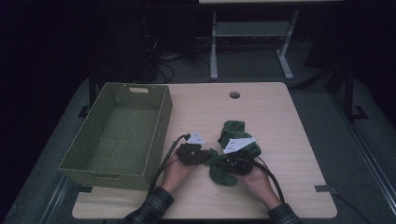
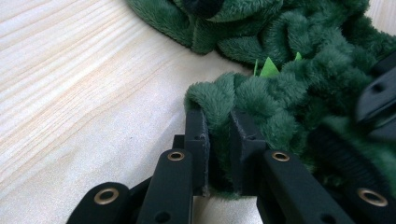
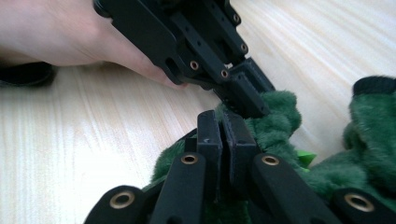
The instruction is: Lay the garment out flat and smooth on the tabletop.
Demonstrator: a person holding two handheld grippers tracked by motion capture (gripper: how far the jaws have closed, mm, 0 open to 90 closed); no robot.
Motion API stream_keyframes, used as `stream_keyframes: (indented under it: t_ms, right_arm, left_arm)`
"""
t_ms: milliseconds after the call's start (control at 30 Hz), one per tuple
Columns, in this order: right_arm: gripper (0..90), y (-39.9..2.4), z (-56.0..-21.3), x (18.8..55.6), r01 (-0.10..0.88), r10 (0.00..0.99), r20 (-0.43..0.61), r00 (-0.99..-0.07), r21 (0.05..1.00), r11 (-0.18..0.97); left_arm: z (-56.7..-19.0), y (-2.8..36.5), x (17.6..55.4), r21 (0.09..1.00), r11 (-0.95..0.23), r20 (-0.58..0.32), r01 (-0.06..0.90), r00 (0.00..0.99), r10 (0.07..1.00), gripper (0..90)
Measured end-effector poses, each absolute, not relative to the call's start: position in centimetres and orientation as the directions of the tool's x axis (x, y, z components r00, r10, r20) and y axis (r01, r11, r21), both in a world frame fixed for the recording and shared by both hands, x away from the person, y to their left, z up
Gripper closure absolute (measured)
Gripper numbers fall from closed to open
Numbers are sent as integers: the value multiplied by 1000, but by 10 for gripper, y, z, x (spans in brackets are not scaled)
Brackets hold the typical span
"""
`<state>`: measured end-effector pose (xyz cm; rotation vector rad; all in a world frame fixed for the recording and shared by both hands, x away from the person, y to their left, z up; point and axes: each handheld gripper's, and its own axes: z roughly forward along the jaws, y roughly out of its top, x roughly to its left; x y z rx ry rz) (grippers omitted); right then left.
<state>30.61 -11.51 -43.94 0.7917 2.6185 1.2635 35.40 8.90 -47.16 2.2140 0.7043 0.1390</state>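
A dark green plush cloth [image 1: 236, 135] lies crumpled on the wooden table [image 1: 280, 121], right of centre. My left gripper [image 1: 204, 156] is shut on a fold at the cloth's edge; in the left gripper view its pads [image 2: 198, 135] squeeze the green plush cloth [image 2: 280, 93] between them. My right gripper [image 1: 225, 163] is shut on the same edge right beside it. In the right gripper view the jaws stand almost together on the plush cloth [image 3: 275, 126], with the left gripper [image 3: 243, 93] just beyond. A small light green tag [image 2: 268, 67] pokes out of the fabric.
A green woven basket [image 1: 159, 130] stands on the left part of the table, close to my left hand [image 1: 175, 175]. A round cable hole [image 1: 234, 94] sits near the far edge. A desk frame and cables stand on the floor behind.
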Motion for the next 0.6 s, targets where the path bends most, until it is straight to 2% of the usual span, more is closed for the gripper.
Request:
stream_keyframes:
  t_ms: [267,600]
  right_arm:
    - [861,-140,-421,295,369,525,90,-847,809,457]
    - [860,-186,-411,280,370,585,75,-808,837,403]
  left_arm:
    - [-455,96,351,765,-473,-139,438,828,544,798]
    - [-447,106,347,761,-449,-174,469,813,555,798]
